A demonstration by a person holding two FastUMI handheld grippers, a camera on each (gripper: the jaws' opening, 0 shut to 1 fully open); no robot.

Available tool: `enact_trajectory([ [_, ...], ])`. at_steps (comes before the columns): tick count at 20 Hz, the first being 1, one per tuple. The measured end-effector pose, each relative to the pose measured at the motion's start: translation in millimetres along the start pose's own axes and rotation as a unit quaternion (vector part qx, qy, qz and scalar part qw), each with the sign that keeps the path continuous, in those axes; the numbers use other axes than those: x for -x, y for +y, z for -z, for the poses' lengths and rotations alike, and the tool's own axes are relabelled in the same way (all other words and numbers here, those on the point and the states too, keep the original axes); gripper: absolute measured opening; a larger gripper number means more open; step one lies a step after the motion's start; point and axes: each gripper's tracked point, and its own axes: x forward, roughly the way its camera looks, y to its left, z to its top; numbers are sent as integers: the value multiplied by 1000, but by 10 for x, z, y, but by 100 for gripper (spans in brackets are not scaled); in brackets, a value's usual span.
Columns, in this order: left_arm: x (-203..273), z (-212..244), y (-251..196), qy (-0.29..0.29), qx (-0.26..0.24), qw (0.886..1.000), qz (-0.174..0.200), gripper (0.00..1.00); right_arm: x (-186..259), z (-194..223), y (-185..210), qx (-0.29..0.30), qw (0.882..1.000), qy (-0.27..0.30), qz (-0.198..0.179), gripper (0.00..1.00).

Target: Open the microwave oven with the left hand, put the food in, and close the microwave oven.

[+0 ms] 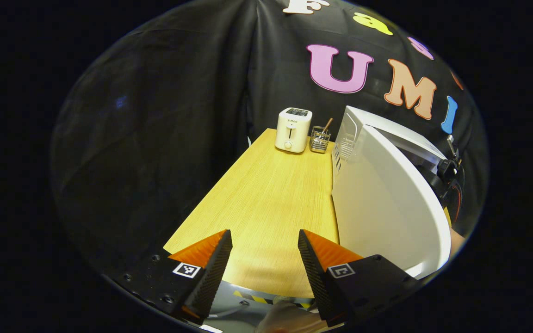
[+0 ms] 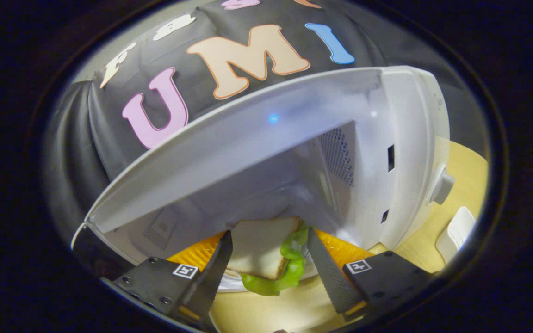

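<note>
Right tongs [image 2: 266, 261] spread open around a sandwich [image 2: 262, 252], its near edge hidden behind the fingers, at the mouth of the open microwave oven [image 2: 387, 152]. Left tongs [image 1: 264, 259] open, empty, above the bench [image 1: 266, 194]; oven door [image 1: 387, 217] to their right, cut off.

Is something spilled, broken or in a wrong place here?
Nothing is spilled or broken. Only the sandwich looks untidy: its lettuce hangs out over the plate, at the open microwave oven. The toaster stands upright.
</note>
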Motion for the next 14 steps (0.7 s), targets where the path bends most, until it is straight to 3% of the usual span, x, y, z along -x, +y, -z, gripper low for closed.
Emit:
enact_trajectory([
  [2, 21, 32, -55, 2, 4, 1000, 10, 83, 135, -44, -32, 15, 1000, -2, 1, 99],
  [4, 29, 49, -88, 1, 10, 1000, 11, 75, 322, -61, -30, 36, 999, -3, -7, 99],
  [5, 34, 61, -130, 1, 12, 1000, 19, 65, 410, -60, -38, 46, 999, -3, -11, 99],
  [6, 47, 75, -177, 3, 12, 1000, 27, 61, 506, -64, -39, 56, 998, -2, -12, 91],
  [7, 67, 84, -227, 5, 11, 999, 36, 63, 607, -51, -62, 64, 998, 1, -13, 91],
  [9, 99, 72, -335, 0, 6, 998, 58, 47, 798, -33, -125, 76, 997, 9, -6, 91],
  [10, 129, 74, -413, -4, 2, 997, 72, 41, 915, -25, -146, 80, 997, 14, -4, 99],
  [11, 145, 80, -510, -4, -5, 996, 90, 41, 1027, -35, -173, 81, 997, 17, -5, 91],
  [12, 153, 125, -571, 1, -14, 995, 100, 36, 1126, -47, -183, 82, 996, 20, -6, 91],
  [13, 171, 162, -608, 3, -22, 994, 107, 17, 1234, -73, -216, 83, 996, 20, -4, 91],
  [14, 189, 136, -655, 0, -28, 993, 113, 11, 1348, -110, -237, 85, 996, 19, -2, 91],
])
